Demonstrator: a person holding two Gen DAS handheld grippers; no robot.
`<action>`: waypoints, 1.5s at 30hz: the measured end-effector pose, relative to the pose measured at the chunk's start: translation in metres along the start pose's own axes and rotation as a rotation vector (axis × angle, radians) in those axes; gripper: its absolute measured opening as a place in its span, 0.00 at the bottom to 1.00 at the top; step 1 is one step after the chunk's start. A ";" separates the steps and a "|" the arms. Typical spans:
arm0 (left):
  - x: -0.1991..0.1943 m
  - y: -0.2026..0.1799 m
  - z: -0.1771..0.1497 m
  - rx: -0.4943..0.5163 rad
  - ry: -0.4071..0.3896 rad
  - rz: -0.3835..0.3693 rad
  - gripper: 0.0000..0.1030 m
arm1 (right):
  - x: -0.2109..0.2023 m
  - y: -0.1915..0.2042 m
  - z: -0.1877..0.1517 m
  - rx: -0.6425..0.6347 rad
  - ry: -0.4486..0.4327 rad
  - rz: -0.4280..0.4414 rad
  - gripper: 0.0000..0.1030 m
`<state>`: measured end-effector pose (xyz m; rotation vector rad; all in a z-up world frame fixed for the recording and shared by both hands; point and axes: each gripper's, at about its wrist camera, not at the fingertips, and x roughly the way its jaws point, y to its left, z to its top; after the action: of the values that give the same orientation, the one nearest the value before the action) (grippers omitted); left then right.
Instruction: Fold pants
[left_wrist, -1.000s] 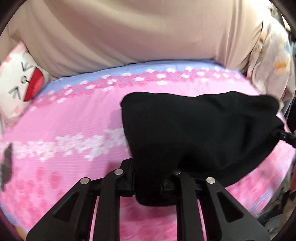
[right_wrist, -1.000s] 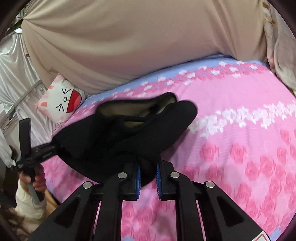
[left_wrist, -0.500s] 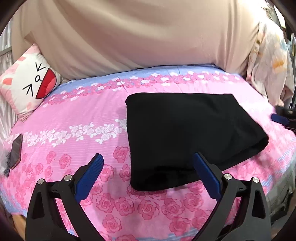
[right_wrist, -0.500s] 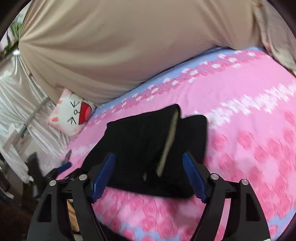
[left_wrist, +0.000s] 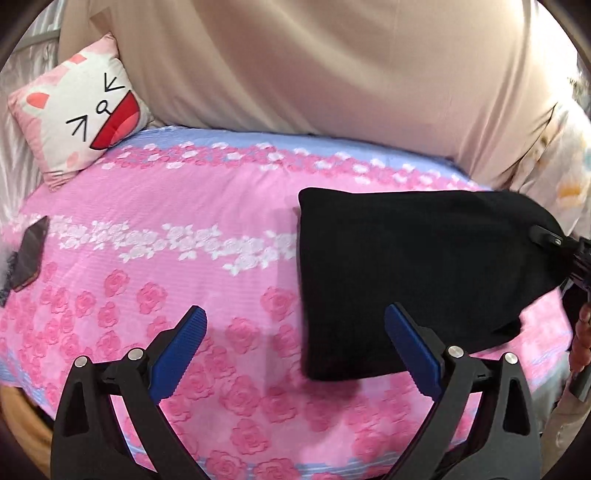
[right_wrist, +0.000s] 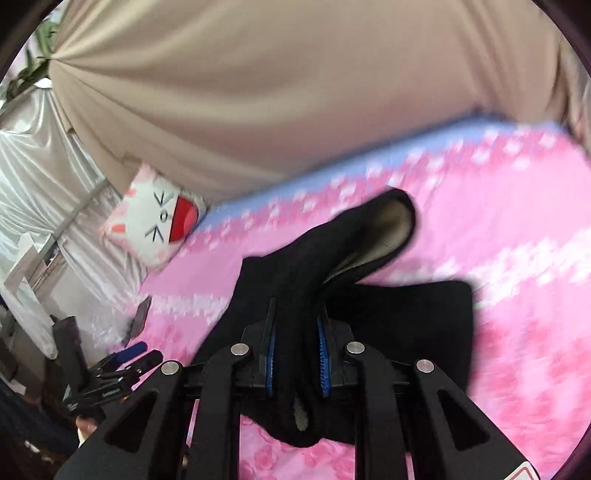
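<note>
The black pants (left_wrist: 406, 266) lie folded on the right part of the pink rose bedspread (left_wrist: 166, 206). My left gripper (left_wrist: 295, 314) stands open above the bedspread; its right finger overlaps the pants' near edge and nothing is pinched. In the left wrist view my right gripper (left_wrist: 550, 238) grips the pants' far right corner. In the right wrist view my right gripper (right_wrist: 295, 325) is closing, with a thick fold of the pants (right_wrist: 314, 258) between its blue pads, lifted so the pale lining shows. My left gripper (right_wrist: 125, 358) shows at the lower left.
A cartoon-face pillow (left_wrist: 81, 107) leans at the back left of the bed. A dark phone (left_wrist: 31, 254) lies near the left edge. A beige curtain (left_wrist: 332, 74) hangs behind the bed. A person's hand (left_wrist: 583, 332) shows at the right edge.
My left gripper let go of the pants, opened wide and drew back to the left. My right gripper opened, then closed again on the pants' edge and raised it.
</note>
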<state>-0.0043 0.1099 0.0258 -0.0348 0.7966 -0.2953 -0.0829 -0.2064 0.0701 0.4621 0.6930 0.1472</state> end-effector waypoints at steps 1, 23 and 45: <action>0.001 -0.001 0.000 0.002 0.001 -0.008 0.95 | -0.010 -0.008 -0.001 0.002 -0.008 -0.024 0.16; 0.063 -0.049 -0.012 0.137 0.107 0.202 0.95 | 0.022 -0.045 -0.023 0.045 0.033 -0.212 0.11; 0.063 0.019 -0.020 0.035 0.141 0.230 0.95 | 0.253 0.100 0.019 -0.262 0.270 -0.009 0.06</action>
<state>0.0276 0.1127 -0.0348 0.1113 0.9263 -0.0944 0.1246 -0.0530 -0.0186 0.1886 0.9264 0.2912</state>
